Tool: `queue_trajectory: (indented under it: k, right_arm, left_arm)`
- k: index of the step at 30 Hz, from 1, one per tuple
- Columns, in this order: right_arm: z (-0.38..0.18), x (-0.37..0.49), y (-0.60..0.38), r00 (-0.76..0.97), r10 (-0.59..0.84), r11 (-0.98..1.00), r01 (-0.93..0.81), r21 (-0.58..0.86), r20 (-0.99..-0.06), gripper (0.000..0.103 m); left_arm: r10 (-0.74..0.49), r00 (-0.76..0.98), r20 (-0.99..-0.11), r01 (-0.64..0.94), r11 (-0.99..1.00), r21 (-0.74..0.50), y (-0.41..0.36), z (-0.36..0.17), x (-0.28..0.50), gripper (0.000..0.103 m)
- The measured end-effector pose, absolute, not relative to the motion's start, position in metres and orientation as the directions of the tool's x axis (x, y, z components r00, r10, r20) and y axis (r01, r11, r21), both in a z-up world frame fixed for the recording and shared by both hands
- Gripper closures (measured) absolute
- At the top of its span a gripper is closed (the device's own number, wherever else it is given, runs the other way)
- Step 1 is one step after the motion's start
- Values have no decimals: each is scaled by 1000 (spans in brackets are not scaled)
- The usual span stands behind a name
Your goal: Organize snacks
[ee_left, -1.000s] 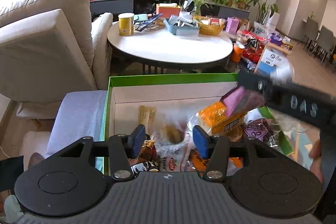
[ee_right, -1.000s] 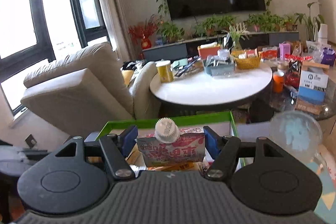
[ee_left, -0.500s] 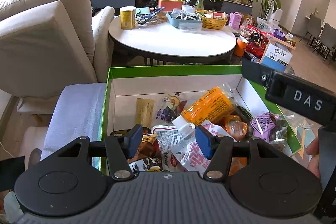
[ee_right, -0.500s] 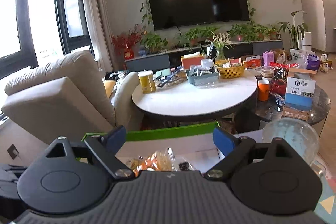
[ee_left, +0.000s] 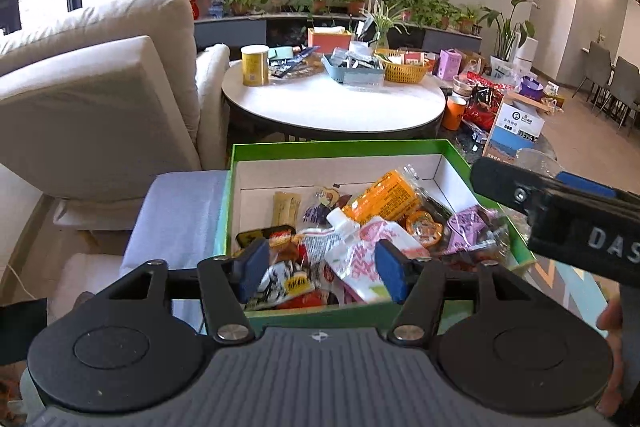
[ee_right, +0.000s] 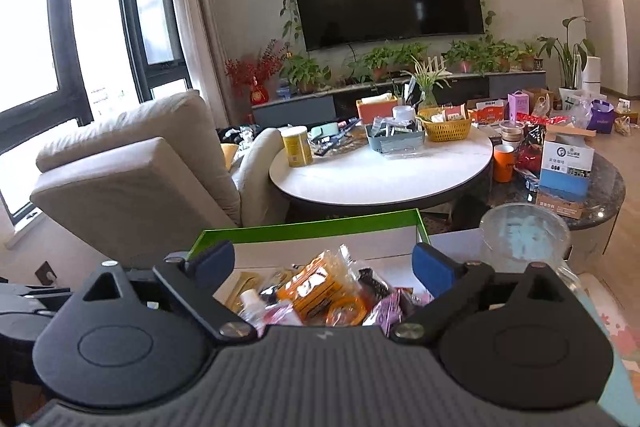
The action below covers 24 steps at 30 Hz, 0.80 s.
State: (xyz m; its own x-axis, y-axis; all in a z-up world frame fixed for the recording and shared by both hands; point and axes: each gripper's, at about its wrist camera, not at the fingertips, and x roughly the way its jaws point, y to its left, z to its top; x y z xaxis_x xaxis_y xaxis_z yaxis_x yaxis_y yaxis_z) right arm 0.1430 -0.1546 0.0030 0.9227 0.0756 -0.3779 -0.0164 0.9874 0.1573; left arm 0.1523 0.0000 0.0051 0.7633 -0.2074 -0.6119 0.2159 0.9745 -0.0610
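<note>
Both grippers are hovering over the near edge of a green box [ee_left: 340, 148] that is already holding a loose heap of snacks. The left gripper [ee_left: 320, 269] is standing with its jaws apart and nothing between the pads; those jaws have just been opening wider. Directly beyond it, a pink spouted pouch [ee_left: 362, 255] is lying on top of the pile, its white spout pointing toward the far wall of the box. An orange packet [ee_left: 386, 201] is leaning against the back of the heap, with a purple packet [ee_left: 466, 227] to its right.

The right gripper [ee_right: 320, 261] is likewise holding its jaws spread and empty, looking across the same box toward a round white table [ee_right: 380, 179] where a yellow can [ee_right: 297, 147] and a wicker basket [ee_right: 446, 129] are waiting. A clear glass bowl [ee_right: 524, 231] is sitting just to the right of the box.

The step in hand appears to be pulling clear after a drop and reaching for the next item. To do it well, the person is best lifting both tools straight off the pile so that no wrapper is snagging on a pad, keeping the jaws wide during travel, and steering the right tool around the glass bowl. The pouch is resting unevenly and could slide if nudged.
</note>
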Motion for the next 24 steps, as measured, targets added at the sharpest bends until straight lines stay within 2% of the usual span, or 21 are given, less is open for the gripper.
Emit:
queue_trajectory:
  k: [1,6,16,24]
  right_arm:
    - [4,138,-155,924,78,987,-19,158,-374,42]
    - [4,106,-154,920,75,988,-17,152,-385,42]
    - [-10,58,-164,903,45,984,34,177,-427,42]
    - [-7,46,-155,909,70,984,6,180,-411,42]
  left_arm:
    - [-203,768,-607,211,976,-60,1,5,145,37]
    - [-203,777,-596,210,976,-59,2,1,106,35]
    - [-208,748,-630,218,974,-63,5,-14,49,35]
    - [-212,767,-605,221,973,-61,11,-10,21,35]
